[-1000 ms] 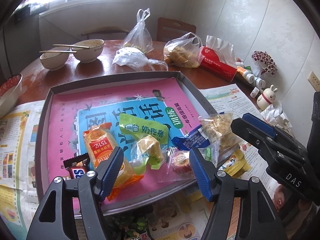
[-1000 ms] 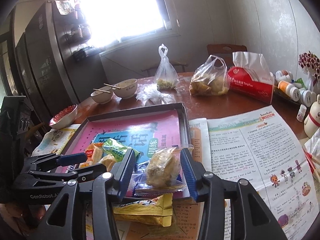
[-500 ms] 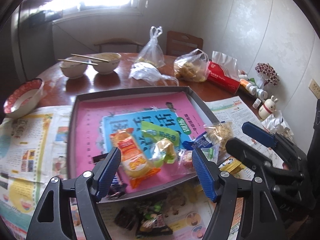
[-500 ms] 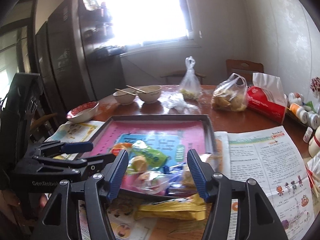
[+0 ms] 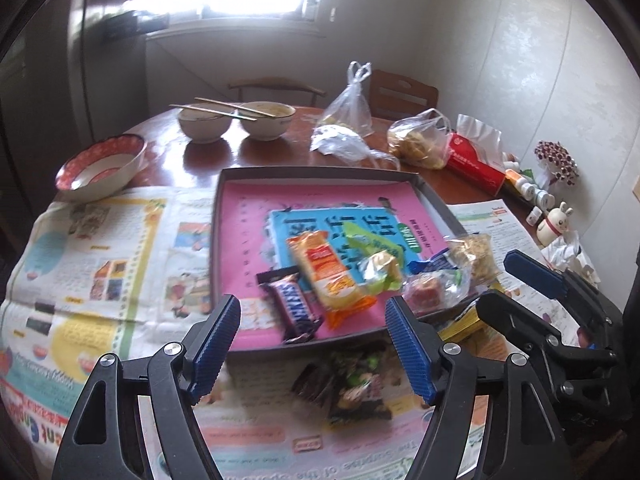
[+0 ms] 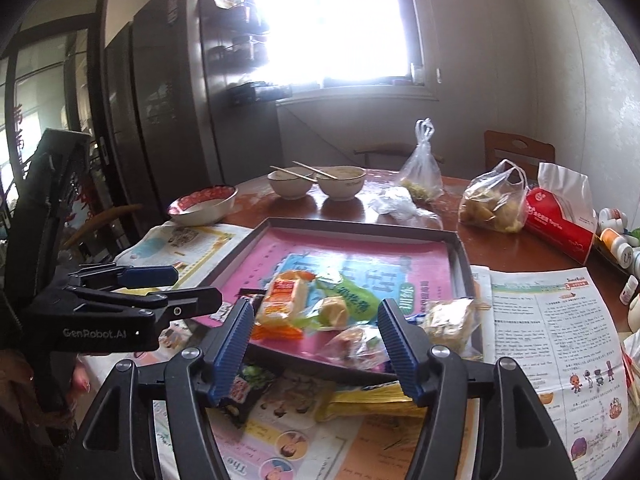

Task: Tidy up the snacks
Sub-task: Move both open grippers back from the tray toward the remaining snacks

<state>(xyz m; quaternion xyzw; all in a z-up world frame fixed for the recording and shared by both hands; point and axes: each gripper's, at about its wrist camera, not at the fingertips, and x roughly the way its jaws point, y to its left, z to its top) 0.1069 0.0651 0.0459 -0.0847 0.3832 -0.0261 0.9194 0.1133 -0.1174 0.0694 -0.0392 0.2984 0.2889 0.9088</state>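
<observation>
Both tools hang above the near edge of the tabletop (image 5: 280, 152), each with its jaws apart and nothing between them. The left hand-held gripper (image 5: 312, 344) is released; the right hand-held gripper (image 6: 316, 344) has just been opening and grips nothing.

Just below and ahead of the left fingers lies a dark snack packet (image 5: 356, 388) on the newspaper (image 5: 100, 260), outside the tray; a yellow packet (image 6: 372, 400) lies under the right fingers, also outside. These look like the ones left to gather.

Just beyond both tools sits the shallow tray (image 5: 320, 170), lined with a pink sheet. Its near right corner holds the sorted snacks: a chocolate bar (image 5: 294, 308), an orange wrapped cake (image 5: 328, 276), a green pouch (image 5: 372, 248) and a clear-wrapped pastry (image 6: 448, 316) resting against the right rim. They are bunched there probably because that corner is nearest to reach.

Well beyond the tray stand two bowls (image 5: 236, 120) with chopsticks, plastic bags (image 5: 352, 108) and a red tissue pack (image 5: 476, 160), apart from the sorting.
</observation>
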